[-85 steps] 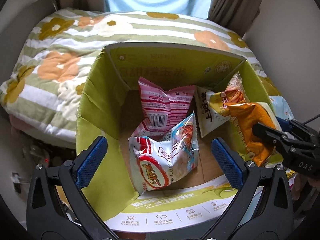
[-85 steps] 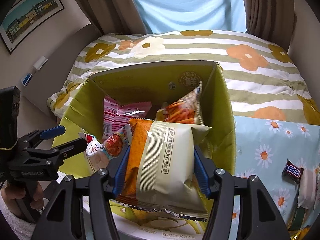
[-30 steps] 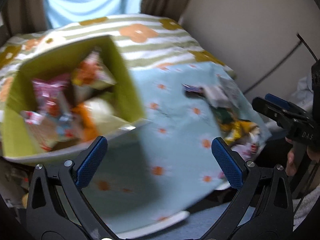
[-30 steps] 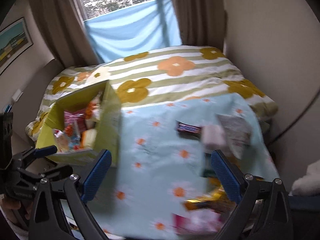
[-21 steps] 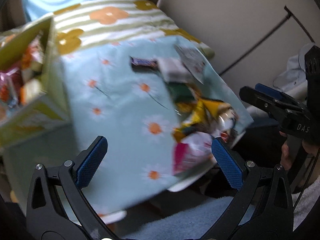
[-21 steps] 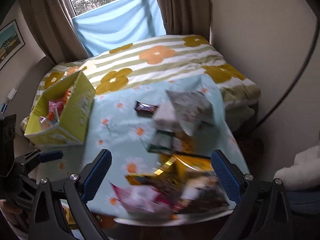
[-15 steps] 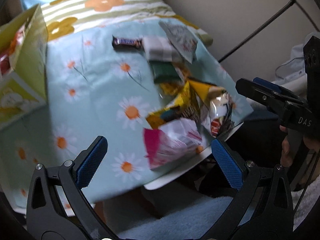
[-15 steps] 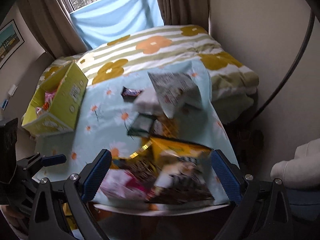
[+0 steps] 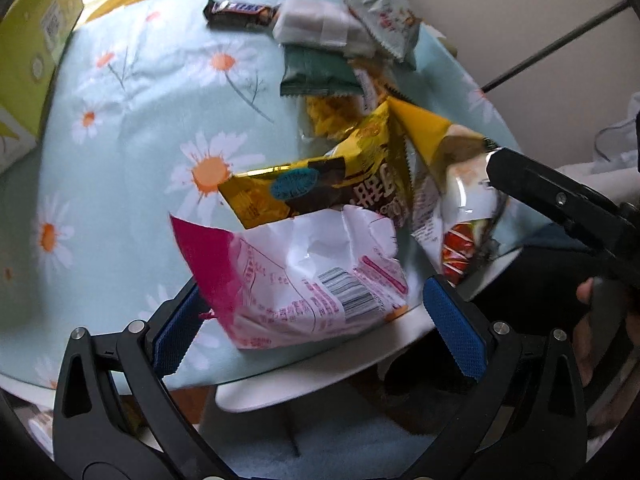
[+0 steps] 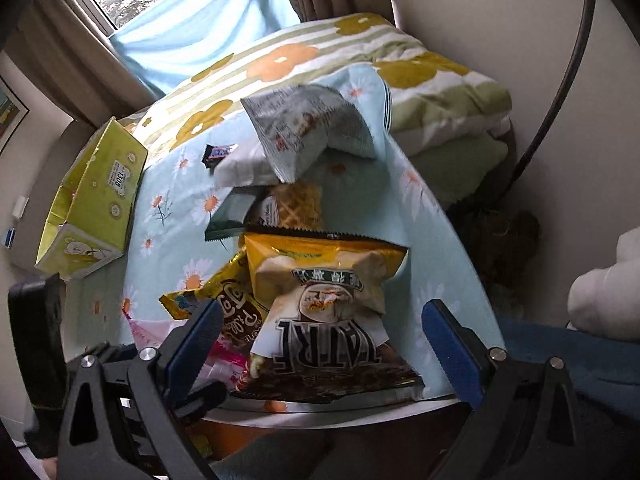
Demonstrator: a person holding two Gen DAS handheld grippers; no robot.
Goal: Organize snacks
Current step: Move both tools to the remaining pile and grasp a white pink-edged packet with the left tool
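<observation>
While the pink-and-white snack bag point(image 9: 304, 280) lies at the bench's point(image 9: 312, 376) near edge among piled snacks, my left claw point(image 9: 316, 320) gapes wide around it, empty; my right claw point(image 10: 320, 344) spreads open over the yellow bag point(image 10: 324, 304).

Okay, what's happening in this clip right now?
A person holding two grippers is sorting snacks piled on a daisy-print cloth. The left gripper is open around the pink and white packet; the right gripper is open over the yellow bag. Neither is gripping yet. The green box sits off to the left.
</observation>
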